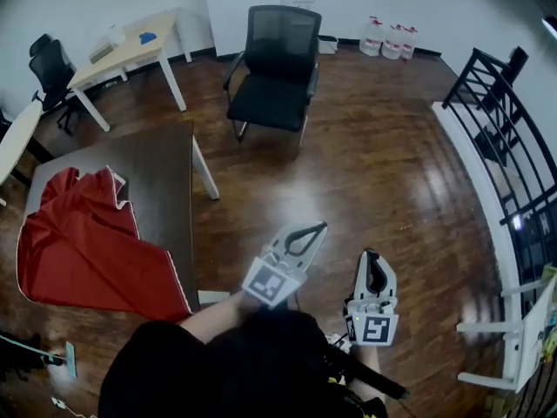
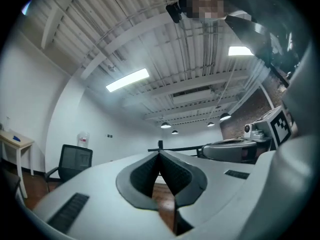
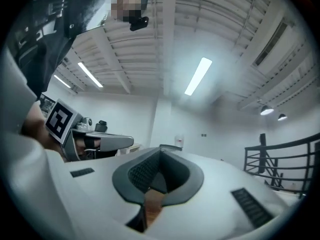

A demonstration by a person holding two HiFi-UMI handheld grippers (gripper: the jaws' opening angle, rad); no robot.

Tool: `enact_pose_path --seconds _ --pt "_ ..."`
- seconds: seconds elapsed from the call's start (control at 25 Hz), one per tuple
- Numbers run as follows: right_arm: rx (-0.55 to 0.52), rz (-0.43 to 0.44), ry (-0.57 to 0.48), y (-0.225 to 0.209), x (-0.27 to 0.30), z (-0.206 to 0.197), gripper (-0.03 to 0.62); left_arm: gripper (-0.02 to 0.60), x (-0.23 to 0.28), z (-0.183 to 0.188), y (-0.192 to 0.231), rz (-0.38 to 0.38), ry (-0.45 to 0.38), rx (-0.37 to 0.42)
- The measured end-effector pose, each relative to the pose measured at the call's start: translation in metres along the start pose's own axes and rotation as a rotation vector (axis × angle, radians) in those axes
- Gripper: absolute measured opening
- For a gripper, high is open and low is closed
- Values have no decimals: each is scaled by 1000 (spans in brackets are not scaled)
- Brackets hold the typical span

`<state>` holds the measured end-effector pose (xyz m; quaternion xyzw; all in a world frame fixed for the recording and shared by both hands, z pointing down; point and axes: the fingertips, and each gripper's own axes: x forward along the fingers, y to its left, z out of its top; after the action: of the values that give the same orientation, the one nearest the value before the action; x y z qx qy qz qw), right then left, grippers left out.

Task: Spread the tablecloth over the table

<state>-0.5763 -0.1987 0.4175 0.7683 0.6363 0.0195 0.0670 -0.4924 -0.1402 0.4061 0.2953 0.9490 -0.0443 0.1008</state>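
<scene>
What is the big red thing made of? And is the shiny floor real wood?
The red tablecloth looks like soft cloth: matte, lying in folds and creases, with a pale trim along its edge. The floor looks like wooden boards with a glossy finish: plank lines and bright light reflections show, though it could be wood-look laminate.

Bright ceiling strip lights (image 2: 127,79); fisheye edges, slight blur.

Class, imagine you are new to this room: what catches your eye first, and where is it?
A red cloth lies bunched on the dark table at the left. The left tool and right tool, both shut and empty, hover over the wood floor at bottom centre. A black chair stands beyond.
</scene>
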Motion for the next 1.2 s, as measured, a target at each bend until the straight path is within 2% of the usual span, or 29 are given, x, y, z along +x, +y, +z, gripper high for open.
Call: enact_pose_path --seconds 0.24,0.4,0.52,0.6,0.68,0.88,1.04,1.2 --pt "-48 317 -47 47 186 19 6 1 6 -6 175 286 30 18" --pt "-31 546 -92 102 303 25 6 0 -20 -5 283 524 41 94" --pt "-46 760 -107 163 356 13 6 0 -62 -1 335 723 46 170" --pt "-76 912 -123 207 379 2 6 1 -94 0 361 862 54 201" --pt "-47 1051 -128 247 400 1 6 0 -126 4 382 1010 59 214" --pt "-53 1359 -160 313 452 -8 6 0 -194 4 417 1393 108 259" --pt "-73 1576 -199 344 485 -9 6 0 -230 -5 412 1693 176 269" --pt "-49 1744 -192 379 499 -12 6 0 -236 -12 396 1902 163 265"
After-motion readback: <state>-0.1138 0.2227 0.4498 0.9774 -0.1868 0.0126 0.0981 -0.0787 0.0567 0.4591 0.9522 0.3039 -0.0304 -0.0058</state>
